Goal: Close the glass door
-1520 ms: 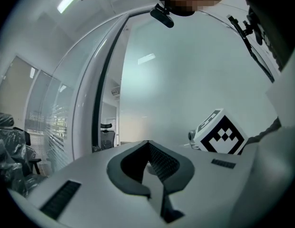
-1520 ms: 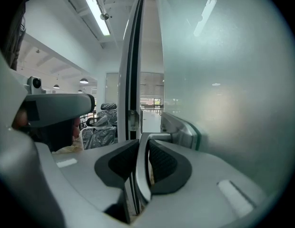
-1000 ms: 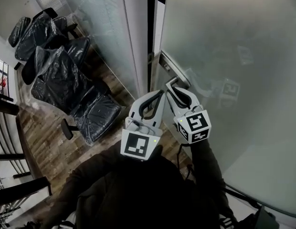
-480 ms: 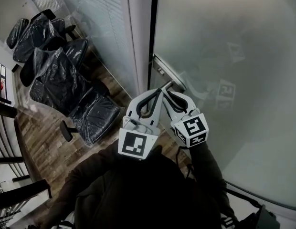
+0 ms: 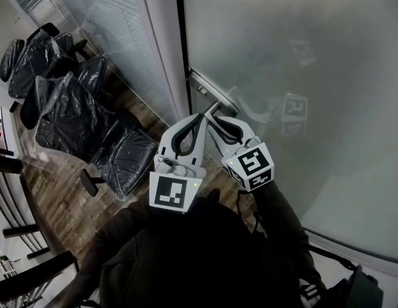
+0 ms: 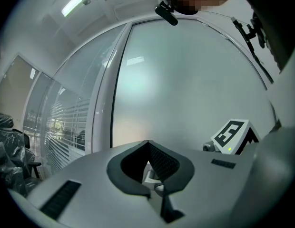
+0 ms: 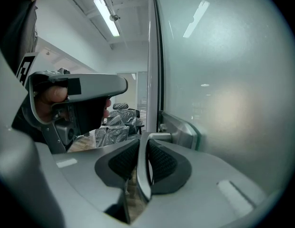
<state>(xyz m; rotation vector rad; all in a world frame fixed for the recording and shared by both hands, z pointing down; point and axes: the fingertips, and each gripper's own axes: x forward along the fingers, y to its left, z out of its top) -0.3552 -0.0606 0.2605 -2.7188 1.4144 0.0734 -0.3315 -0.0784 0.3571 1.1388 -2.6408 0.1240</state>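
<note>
The frosted glass door fills the right side, its edge close against the white door frame. A metal lever handle sticks out from its plate. My right gripper is shut on that lever; in the right gripper view the lever runs between the ribbed pads of the right gripper. My left gripper sits just left of it with its tips together, holding nothing that I can see. In the left gripper view the left gripper points at the door.
Several black chairs wrapped in plastic stand on the wood floor at the left, behind a glass partition. The person's dark sleeves fill the bottom of the head view. The right gripper's marker cube shows at the lower right.
The dark gap between door edge and frame has narrowed to a thin line. Both grippers have moved left with the handle.
</note>
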